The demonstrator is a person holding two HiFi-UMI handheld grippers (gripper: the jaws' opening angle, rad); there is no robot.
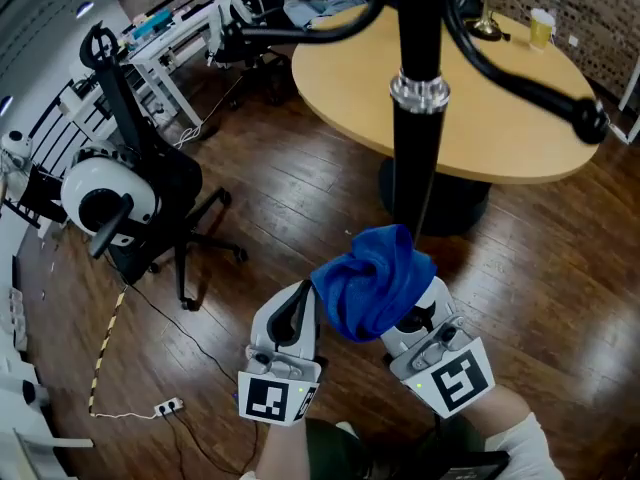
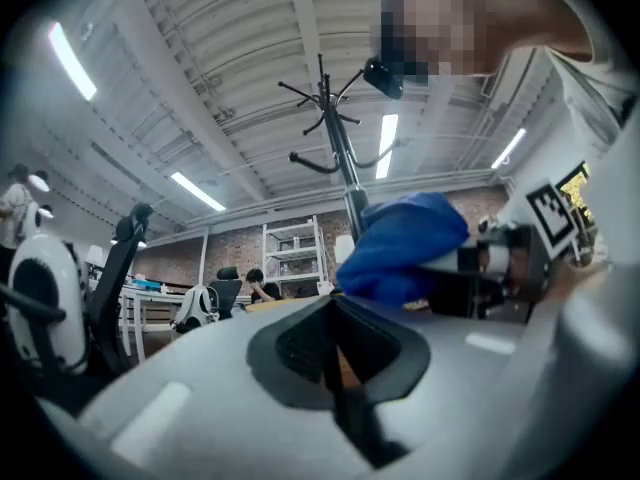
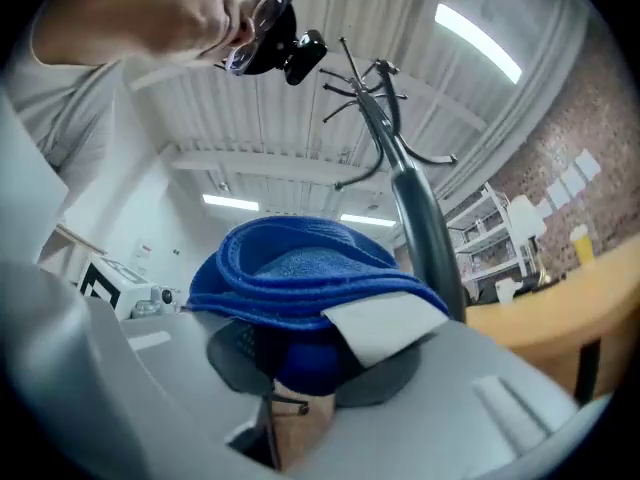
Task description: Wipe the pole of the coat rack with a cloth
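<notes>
The coat rack's black pole (image 1: 417,148) with a silver collar (image 1: 420,90) rises just ahead of me; its curved arms spread overhead. A bunched blue cloth (image 1: 374,279) is clamped in my right gripper (image 1: 408,311), just short of the pole and not touching it. In the right gripper view the cloth (image 3: 300,268) fills the jaws, and the pole (image 3: 420,218) stands just to its right. My left gripper (image 1: 296,315) sits beside the cloth on the left, jaws together and holding nothing. From the left gripper view, the cloth (image 2: 400,248) and pole (image 2: 340,168) show ahead.
A round wooden table (image 1: 520,118) stands behind the pole, with a cup (image 1: 541,28) on it. To the left are a black office chair (image 1: 165,218) and a white machine (image 1: 100,193). A cable and power strip (image 1: 165,406) lie on the wood floor.
</notes>
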